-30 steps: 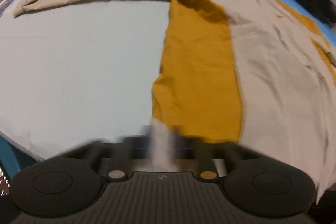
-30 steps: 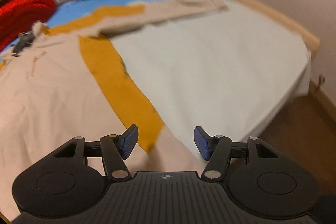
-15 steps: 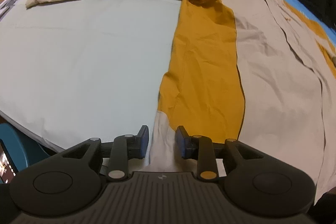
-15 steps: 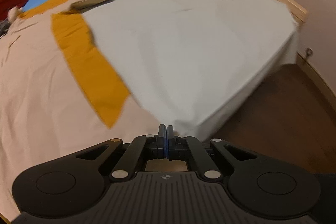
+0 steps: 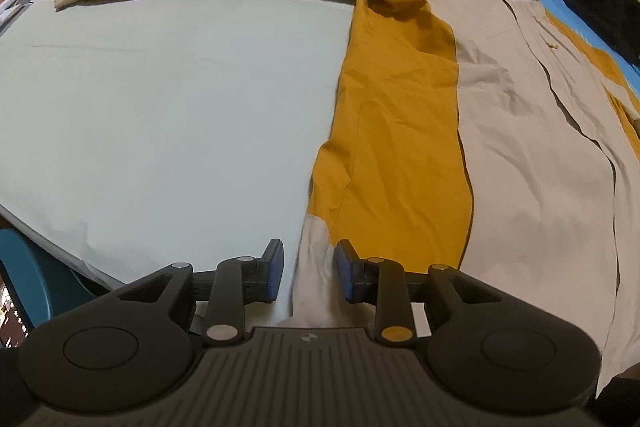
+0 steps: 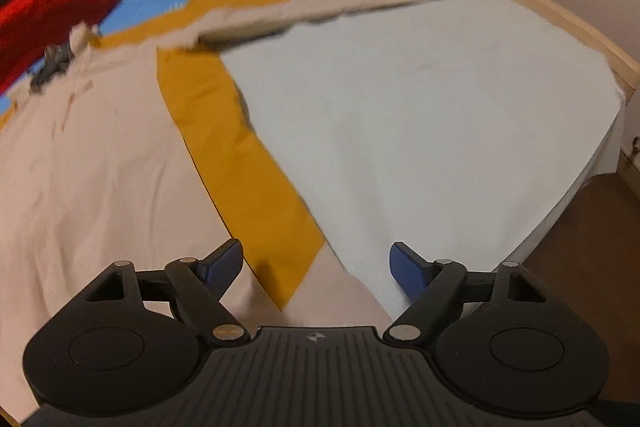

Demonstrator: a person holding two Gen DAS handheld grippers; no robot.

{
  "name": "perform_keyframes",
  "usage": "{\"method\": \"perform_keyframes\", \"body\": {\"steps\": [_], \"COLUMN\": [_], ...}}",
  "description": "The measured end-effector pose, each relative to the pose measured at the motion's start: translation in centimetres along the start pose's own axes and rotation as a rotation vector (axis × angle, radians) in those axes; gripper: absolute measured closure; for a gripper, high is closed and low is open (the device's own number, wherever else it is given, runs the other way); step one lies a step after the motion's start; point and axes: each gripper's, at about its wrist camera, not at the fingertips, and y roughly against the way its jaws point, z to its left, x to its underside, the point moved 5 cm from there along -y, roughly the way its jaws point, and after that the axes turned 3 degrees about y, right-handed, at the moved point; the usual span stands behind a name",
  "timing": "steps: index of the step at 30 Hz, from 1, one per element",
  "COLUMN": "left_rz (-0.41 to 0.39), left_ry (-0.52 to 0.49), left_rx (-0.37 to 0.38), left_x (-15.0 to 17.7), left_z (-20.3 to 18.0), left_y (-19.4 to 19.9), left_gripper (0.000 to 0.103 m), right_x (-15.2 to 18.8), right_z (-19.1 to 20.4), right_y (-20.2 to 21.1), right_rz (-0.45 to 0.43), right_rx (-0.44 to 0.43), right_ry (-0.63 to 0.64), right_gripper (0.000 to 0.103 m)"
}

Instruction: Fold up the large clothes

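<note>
Large beige-and-mustard shirt spread flat on the pale sheet, folding not visibly begun

Both sleeves lie stretched out sideways and no panel is turned over, so apparently every fold remains. The left gripper is parted, its blue pads flanking the beige hem corner without pinching it; the right gripper is spread wide above the opposite hem corner, where the mustard side panel ends

Left gripper has jaws parted narrowly; right gripper has jaws spread wide.
</note>
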Motion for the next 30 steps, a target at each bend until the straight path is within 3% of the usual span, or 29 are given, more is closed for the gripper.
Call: {"method": "perform_keyframes", "body": {"steps": [4,5,6,10,14,15,18,20,21,23,25,26,28,30], "left_rz": [0.001,-0.003,-0.015,-0.117,0.005,0.003,-0.125,-0.225,-0.238,-0.163,-0.012,0.036,0.014,-0.053], "left_ry": [-0.015,-0.024,-0.036,-0.092,-0.105,-0.087,-0.065,-0.130,-0.163,-0.223,-0.263,-0.278,-0.294,-0.291], "left_rx": [-0.007,-0.002,0.003,-0.028,-0.209,-0.231,-0.129,-0.058,-0.022,0.053,0.055,0.032,0.012,0.041], "left_x": [0.0,0.0,-0.1,-0.4,0.8,0.7,-0.5,-0.9,-0.7,0.3,2.0,2.7,2.7,2.0], "left_z": [-0.4,-0.6,-0.7,-0.6,1.1,1.6,0.9,-0.9,-1.8,-3.5,-4.2,-4.3,-4.5,-4.8], "left_y": [-0.3,-0.2,0.2,3.0,0.8,0.8,3.2,5.0,5.3,4.0,1.4,0.5,0.7,2.1], "left_gripper": [0.075,0.095,0.101,0.102,0.103,0.103,0.095,0.085,0.082,0.062,0.061,0.061,0.060,0.058], "right_x": [0.9,0.8,0.7,0.6,1.0,1.3,1.7,1.4,1.2,0.6,0.8,1.3,2.8,3.3], "right_z": [-1.1,-1.0,-0.9,-1.4,-1.3,-1.1,-0.5,-1.0,-0.8,0.1,1.4,1.9,2.4,2.5], "right_y": [-1.4,-1.3,-1.1,1.5,3.6,3.3,2.0,3.1,3.6,4.3,3.8,3.0,1.1,1.4], "right_rz": [0.076,0.069,0.067,0.028,0.036,0.048,0.065,-0.002,-0.039,-0.101,-0.093,-0.059,0.059,0.031], "right_rx": [0.012,0.004,-0.011,-0.030,-0.015,0.002,0.076,0.082,0.063,0.012,-0.030,-0.038,-0.028,0.009], "right_ry": [-0.022,-0.016,-0.015,-0.023,-0.025,-0.008,0.001,-0.027,-0.028,-0.001,0.054,0.079,0.140,0.164], "right_gripper": [0.082,0.092,0.101,0.102,0.102,0.101,0.095,0.095,0.094,0.084,0.066,0.066,0.066,0.066]}}
